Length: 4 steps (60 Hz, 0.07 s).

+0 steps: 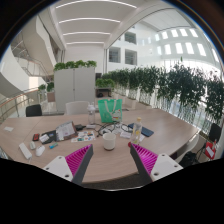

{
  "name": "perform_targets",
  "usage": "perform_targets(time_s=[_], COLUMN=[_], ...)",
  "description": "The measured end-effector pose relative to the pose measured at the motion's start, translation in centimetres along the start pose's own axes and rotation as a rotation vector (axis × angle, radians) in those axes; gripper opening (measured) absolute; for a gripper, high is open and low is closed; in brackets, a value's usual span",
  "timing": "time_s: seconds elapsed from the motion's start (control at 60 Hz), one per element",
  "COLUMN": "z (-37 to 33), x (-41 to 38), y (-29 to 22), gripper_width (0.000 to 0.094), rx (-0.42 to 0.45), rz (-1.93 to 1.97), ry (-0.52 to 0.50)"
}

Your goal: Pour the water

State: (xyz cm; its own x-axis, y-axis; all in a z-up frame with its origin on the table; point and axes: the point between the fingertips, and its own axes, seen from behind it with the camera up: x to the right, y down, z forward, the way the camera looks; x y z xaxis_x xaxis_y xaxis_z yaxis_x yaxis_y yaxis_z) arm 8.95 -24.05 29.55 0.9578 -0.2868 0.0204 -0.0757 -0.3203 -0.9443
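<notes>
A white cup stands on the wooden table, just ahead of my fingers and about midway between them. A small bottle with a yellow label stands a little beyond and to the right of the right finger. My gripper is open and empty, with its magenta pads spread wide over bare table. Nothing is between the fingers.
The large oval table carries clutter beyond the cup: a green bag, a white mug, papers and dark devices at the left, a notebook at the right. Chairs and potted plants ring the table.
</notes>
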Motion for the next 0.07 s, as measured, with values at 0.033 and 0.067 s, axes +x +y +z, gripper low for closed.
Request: perform_targets(time_s=[0.033,0.067], z=[-0.9,-1.8], x=[-0.4,-0.6], y=[-0.2,-0.4], gripper_width=[0.0836,0.0836], rx=[0.001,0.0], rz=[0.002,0.002], ry=[-0.004,-0.009])
